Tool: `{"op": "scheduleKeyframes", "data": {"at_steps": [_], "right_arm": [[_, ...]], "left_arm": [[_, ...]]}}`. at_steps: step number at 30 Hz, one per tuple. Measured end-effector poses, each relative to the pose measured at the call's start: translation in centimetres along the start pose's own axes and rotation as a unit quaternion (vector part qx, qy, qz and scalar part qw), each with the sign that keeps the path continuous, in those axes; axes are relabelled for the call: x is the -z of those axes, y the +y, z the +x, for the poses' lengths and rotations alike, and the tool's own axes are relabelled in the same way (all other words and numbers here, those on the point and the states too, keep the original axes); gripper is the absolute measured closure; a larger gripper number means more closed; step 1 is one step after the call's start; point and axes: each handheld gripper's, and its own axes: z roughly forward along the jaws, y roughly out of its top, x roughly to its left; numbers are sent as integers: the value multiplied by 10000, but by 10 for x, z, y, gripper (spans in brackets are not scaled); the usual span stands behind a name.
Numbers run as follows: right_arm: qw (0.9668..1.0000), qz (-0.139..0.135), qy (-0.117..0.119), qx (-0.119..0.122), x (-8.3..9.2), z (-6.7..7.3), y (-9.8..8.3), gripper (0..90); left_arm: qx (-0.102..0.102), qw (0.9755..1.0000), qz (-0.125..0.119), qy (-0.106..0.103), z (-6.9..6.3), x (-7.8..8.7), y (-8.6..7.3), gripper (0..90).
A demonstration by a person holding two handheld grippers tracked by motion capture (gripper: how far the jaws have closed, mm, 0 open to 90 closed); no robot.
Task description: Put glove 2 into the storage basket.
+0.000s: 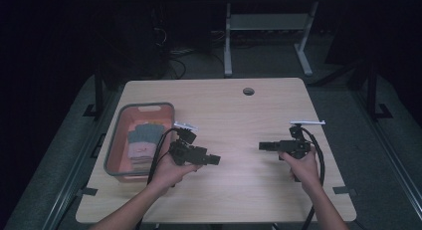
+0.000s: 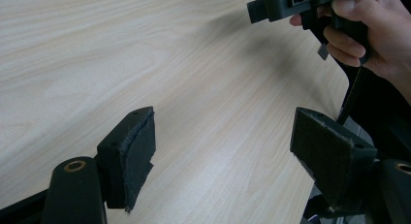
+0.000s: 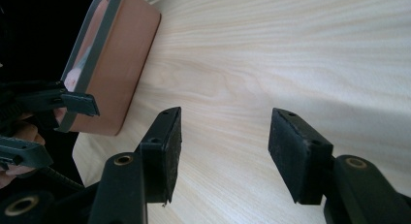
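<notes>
In the high view my left gripper [image 1: 215,160] hovers over the wooden table [image 1: 234,110], just right of a pink bin, and points right. My right gripper [image 1: 262,146] is held at the table's right side and points left, facing the other. Both stand open with nothing between their pads. The left gripper view looks along its own open jaws [image 2: 223,146] at bare wood, with the right gripper [image 2: 259,10] and the hand on it at the top right. In the right gripper view its pads [image 3: 224,149] frame bare wood, and the left gripper [image 3: 72,103] sits at the left edge.
A pink bin with a grey rim [image 1: 115,140] [image 3: 97,44] stands on the table's left part and holds folded cloth items [image 1: 142,140]. A round cable hole [image 1: 248,91] lies near the far edge. A desk frame [image 1: 268,36] stands on the floor beyond.
</notes>
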Motion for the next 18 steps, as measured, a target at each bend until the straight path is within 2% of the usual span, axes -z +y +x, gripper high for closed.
{"op": "scheduleKeyframes", "data": {"at_steps": [5,12,15,18], "right_arm": [[10000,1,25,-20,2,-4,-8,449],[10000,-29,52,-75,8,-11,-21,443],[10000,-22,-8,-46,10,-12,-25,438],[9999,-67,-70,90,15,-10,-35,412]], "left_arm": [[-6,10000,-46,-37,-3,-5,-5,244],[-28,10000,19,-71,-7,-15,-17,244],[-62,10000,36,-59,-7,-16,-19,244],[-52,9999,2,-115,-9,-19,-24,243]]}}
